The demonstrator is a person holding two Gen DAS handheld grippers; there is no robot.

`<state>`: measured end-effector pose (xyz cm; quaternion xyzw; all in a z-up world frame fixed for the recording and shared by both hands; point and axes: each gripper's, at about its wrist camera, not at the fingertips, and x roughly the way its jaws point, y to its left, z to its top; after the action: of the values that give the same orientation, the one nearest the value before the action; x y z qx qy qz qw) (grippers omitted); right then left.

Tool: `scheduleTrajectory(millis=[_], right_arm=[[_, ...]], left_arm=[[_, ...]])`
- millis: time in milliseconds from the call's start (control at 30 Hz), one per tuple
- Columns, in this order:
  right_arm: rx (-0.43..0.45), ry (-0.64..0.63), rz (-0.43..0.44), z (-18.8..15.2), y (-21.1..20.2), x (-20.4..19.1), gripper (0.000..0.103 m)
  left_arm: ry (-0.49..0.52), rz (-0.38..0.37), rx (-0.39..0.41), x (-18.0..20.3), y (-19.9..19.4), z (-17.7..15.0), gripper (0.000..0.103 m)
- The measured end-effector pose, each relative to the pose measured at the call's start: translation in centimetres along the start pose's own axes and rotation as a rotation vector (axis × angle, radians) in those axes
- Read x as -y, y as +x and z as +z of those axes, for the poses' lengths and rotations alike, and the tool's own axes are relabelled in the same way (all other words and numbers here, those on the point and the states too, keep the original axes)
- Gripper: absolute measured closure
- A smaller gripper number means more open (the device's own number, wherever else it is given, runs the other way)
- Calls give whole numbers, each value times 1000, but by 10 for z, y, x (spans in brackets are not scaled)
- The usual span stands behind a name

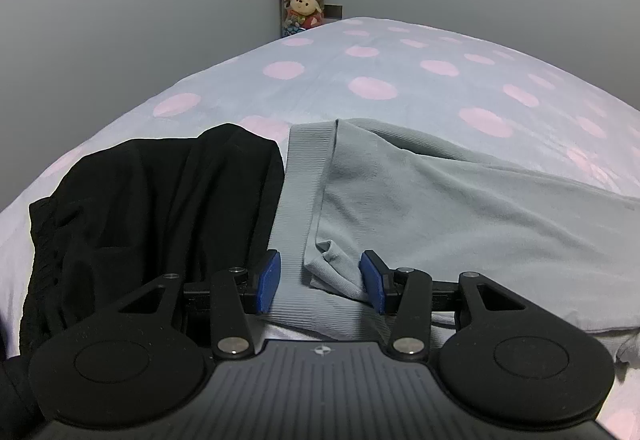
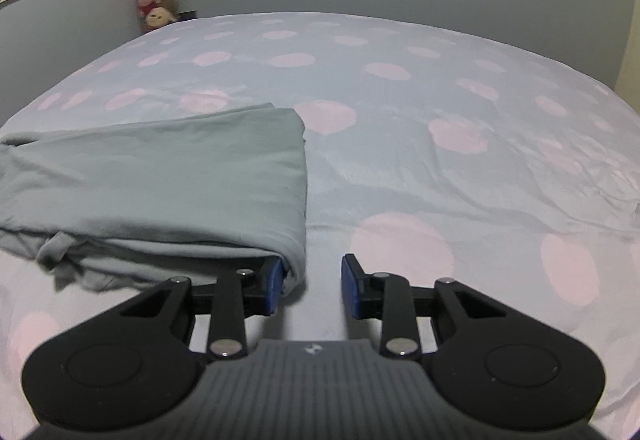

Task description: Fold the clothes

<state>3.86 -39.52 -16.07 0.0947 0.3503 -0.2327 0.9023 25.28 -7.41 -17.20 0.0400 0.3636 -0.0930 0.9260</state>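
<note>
While the grey garment (image 1: pixel 460 196) lay half-folded on the bed (image 1: pixel 320 80) beside black clothes (image 1: pixel 152 200), your left gripper (image 1: pixel 320 280) straddled its ribbed hem, fingers apart, unclamped. Your right gripper (image 2: pixel 308 282) stood open at the fold's corner. Next, I judged: pinch both, fold over.

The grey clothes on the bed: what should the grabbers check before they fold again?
1. Left gripper has grey garment between its pads: ok, ribbed band sits there.
2. Left pads pressing cloth: cannot tell.
3. Right gripper around the corner: not ok, cloth drapes over one pad only.
4. Black garment clear of the grey one: not ok, edges touch.
5. Bedsheet free beyond the fold: ok.
</note>
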Motion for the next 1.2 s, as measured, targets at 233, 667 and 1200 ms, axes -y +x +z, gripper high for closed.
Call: scheduleTrajectory(millis=[233, 667, 1200], right_arm=[[-131, 282, 26, 2, -3, 71, 81], [-186, 423, 336, 54, 50, 55, 64], [-270, 496, 436, 75, 101, 56, 93]], left_arm=[[8, 23, 9, 2, -6, 0, 59], [-15, 137, 86, -10, -20, 5, 59], [-14, 145, 62, -16, -12, 6, 59]])
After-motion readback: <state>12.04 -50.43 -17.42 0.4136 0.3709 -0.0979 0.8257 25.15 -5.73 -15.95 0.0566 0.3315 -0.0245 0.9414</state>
